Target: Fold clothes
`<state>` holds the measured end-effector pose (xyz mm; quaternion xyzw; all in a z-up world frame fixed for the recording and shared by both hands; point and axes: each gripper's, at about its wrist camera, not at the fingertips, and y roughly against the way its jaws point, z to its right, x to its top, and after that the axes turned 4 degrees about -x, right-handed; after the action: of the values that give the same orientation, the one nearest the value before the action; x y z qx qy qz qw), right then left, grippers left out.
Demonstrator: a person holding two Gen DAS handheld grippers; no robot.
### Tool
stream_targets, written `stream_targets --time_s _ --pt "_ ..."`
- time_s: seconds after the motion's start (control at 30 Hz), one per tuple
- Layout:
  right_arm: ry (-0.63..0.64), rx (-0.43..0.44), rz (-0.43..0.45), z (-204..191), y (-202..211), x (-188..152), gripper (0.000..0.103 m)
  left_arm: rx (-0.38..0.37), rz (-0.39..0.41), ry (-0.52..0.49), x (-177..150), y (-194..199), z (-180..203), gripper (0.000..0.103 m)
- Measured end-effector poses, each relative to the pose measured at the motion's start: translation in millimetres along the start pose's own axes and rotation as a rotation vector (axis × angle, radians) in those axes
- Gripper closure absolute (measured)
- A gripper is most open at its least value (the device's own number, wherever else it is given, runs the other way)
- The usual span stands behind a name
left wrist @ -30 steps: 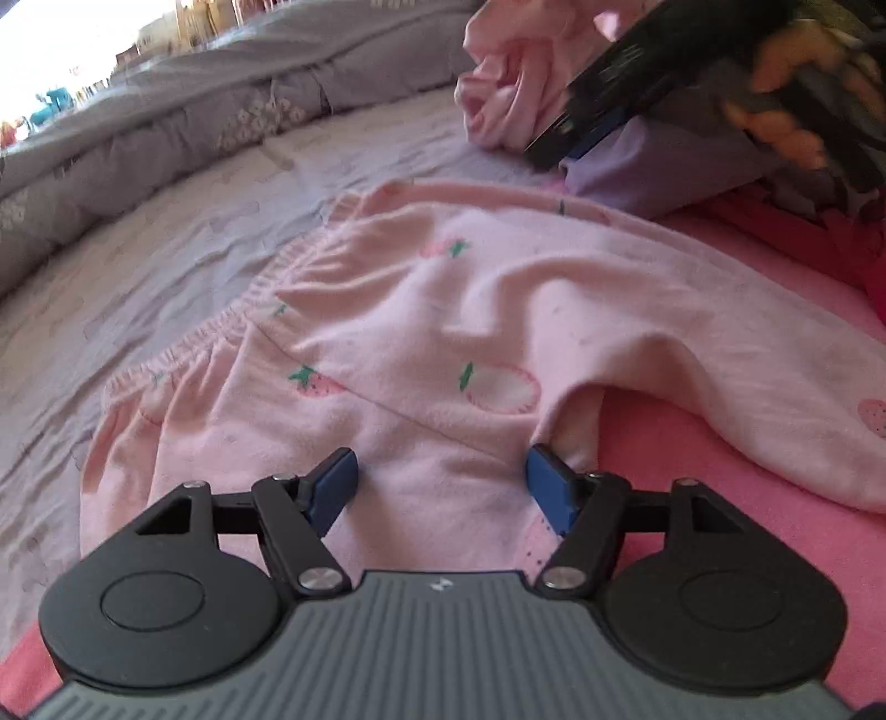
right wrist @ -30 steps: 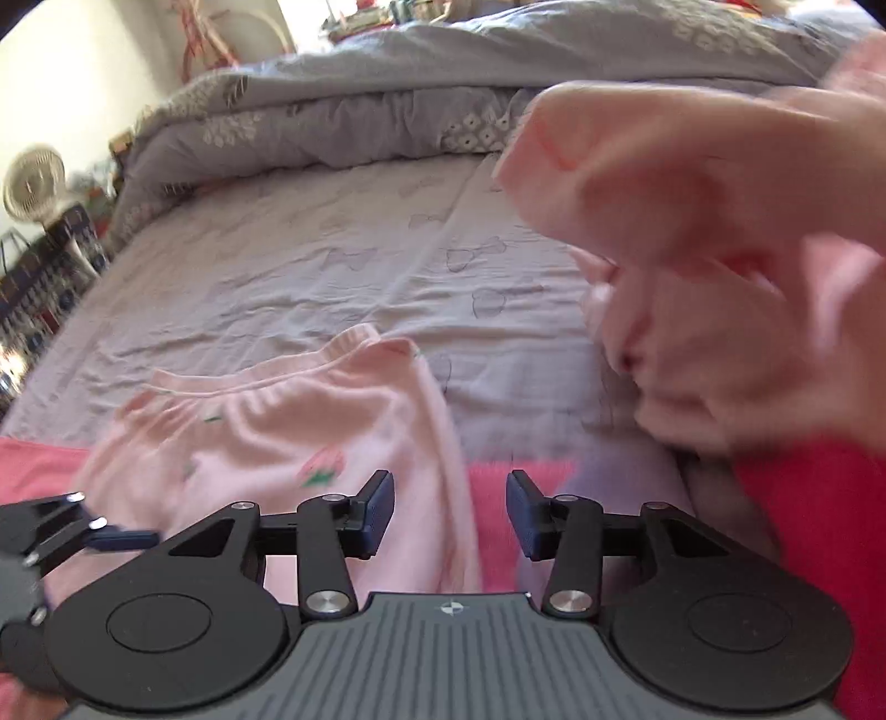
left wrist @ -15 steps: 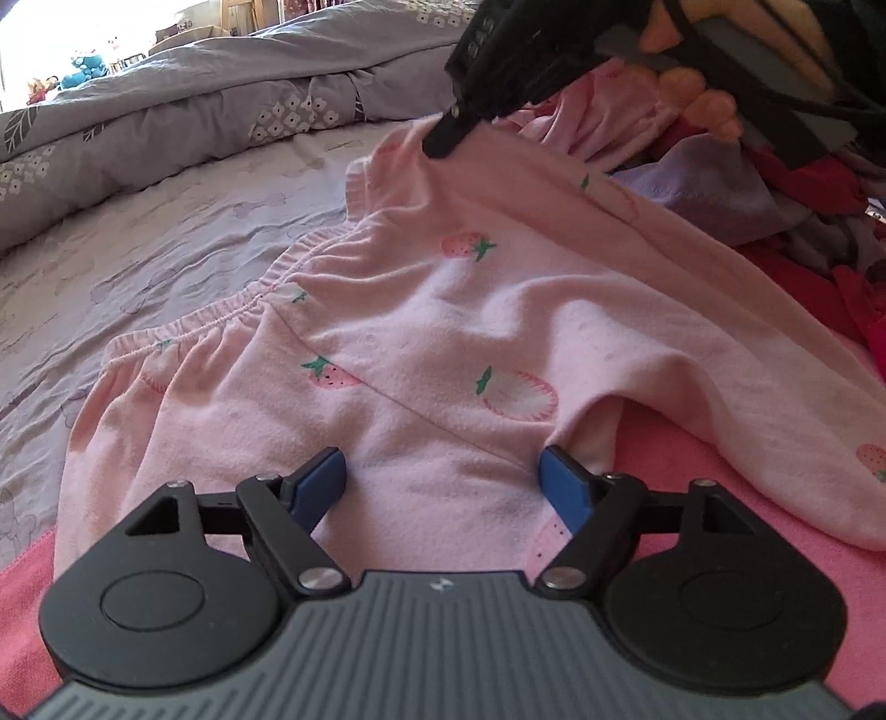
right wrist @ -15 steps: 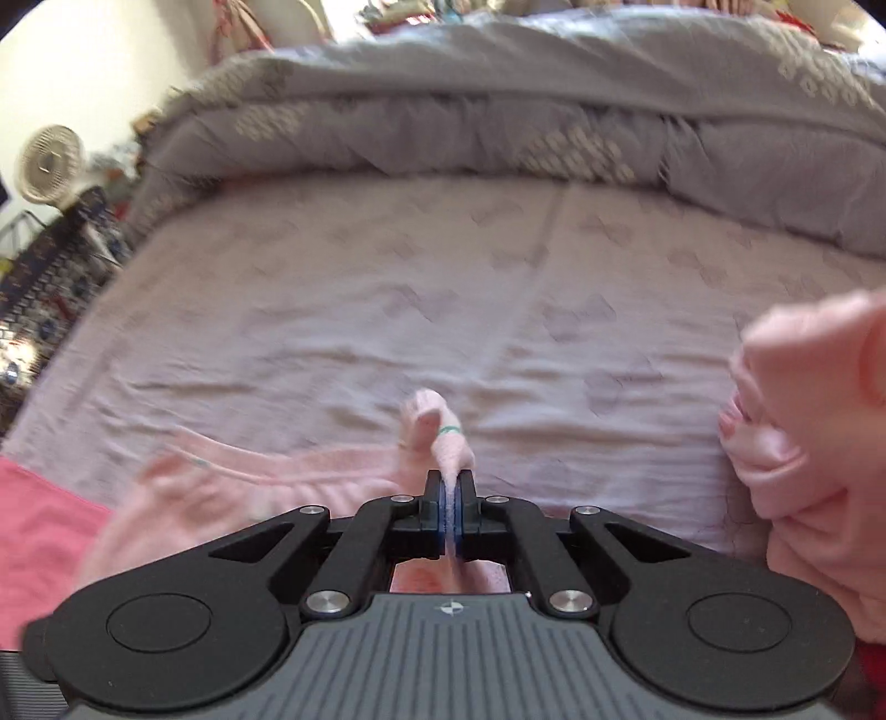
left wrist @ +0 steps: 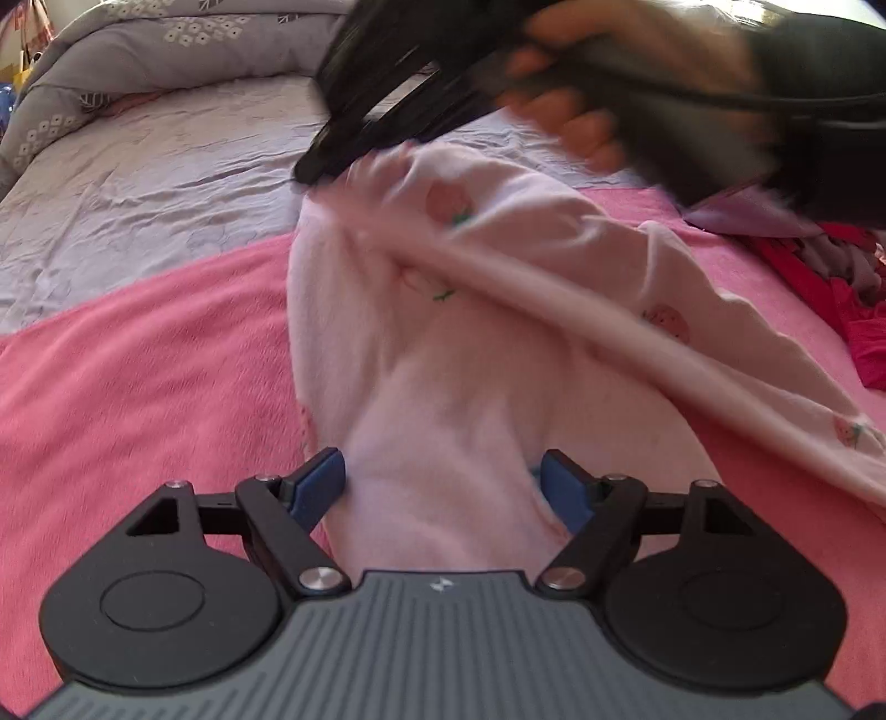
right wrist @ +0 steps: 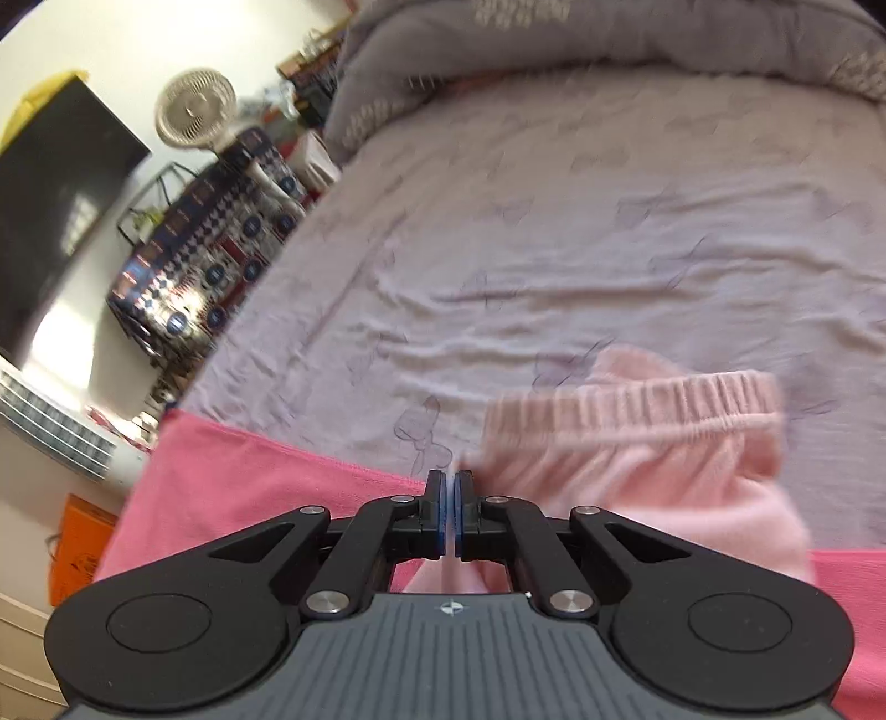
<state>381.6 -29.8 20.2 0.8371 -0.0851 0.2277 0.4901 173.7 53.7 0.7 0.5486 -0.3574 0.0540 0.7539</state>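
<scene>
Pale pink pants (left wrist: pixel 443 387) with a strawberry print lie on a pink blanket (left wrist: pixel 138 387), one half lifted and doubled over the other. My left gripper (left wrist: pixel 440 487) stands wide over the near end of the pants; the cloth runs between its blue pads (left wrist: pixel 315 487) without being pinched. My right gripper (left wrist: pixel 315 171), held by a person's hand (left wrist: pixel 581 127), is shut on the waistband edge and holds it up. In the right wrist view the right gripper (right wrist: pixel 449 509) shows its pads together, with the ribbed waistband (right wrist: pixel 631 399) just to its right.
A grey sheet (left wrist: pixel 138 183) covers the bed beyond the blanket, with a rolled grey duvet (left wrist: pixel 166 50) at the back. A heap of red and purple clothes (left wrist: pixel 830 277) lies at the right. A fan (right wrist: pixel 191 108) and cluttered furniture (right wrist: pixel 210 249) stand beside the bed.
My right gripper shut on the waistband and carried it across, lifting one half of the pants over the other. Both views swung sideways; the left jaws widened slightly.
</scene>
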Motion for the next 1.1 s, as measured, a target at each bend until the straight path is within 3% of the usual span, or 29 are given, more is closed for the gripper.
stream_targets --time_s 0.1,0.2,0.27,0.3,0.33,0.43,0.53,0.63,0.73,0.87,1.03,1.07,1.1 --pt "-0.013 -0.053 -0.016 -4 -31 -7 0.099 0.016 0.003 -0.019 -6 4 6 0.019" --pt "-0.038 -0.007 0.034 -3 -5 -15 0.092 0.019 0.020 -0.010 -15 9 8 0.014" --pt "0.024 -0.024 0.063 -1 26 -28 0.073 0.028 0.032 0.002 -24 12 9 0.009" --pt "0.064 -0.059 0.075 0 45 -38 0.057 0.037 0.032 0.009 -27 12 9 0.009" --pt "0.102 -0.095 0.083 2 64 -50 0.050 0.038 0.040 0.016 -30 14 9 0.009" --pt "0.202 -0.232 0.059 13 122 -99 0.049 0.052 0.047 0.025 -33 17 13 0.009" --pt "0.254 -0.340 -0.046 23 170 -167 0.049 0.065 0.041 0.034 -32 19 14 0.009" --pt "0.273 -0.428 -0.183 20 203 -243 0.049 0.074 0.036 0.048 -32 25 17 0.011" --pt "0.263 -0.482 -0.222 11 226 -298 0.053 0.044 0.050 0.047 -33 40 24 0.013" --pt "0.267 -0.545 -0.236 -3 235 -335 0.055 -0.034 0.060 0.000 -38 57 41 0.013" --pt "0.325 -0.613 -0.231 -11 232 -353 0.057 -0.042 -0.064 -0.123 -54 34 68 0.013" --pt "0.330 -0.622 -0.227 -12 232 -355 0.060 -0.020 -0.060 -0.175 -59 31 75 0.011" --pt "0.332 -0.633 -0.231 -12 229 -356 0.074 -0.008 -0.054 -0.206 -61 29 78 0.009"
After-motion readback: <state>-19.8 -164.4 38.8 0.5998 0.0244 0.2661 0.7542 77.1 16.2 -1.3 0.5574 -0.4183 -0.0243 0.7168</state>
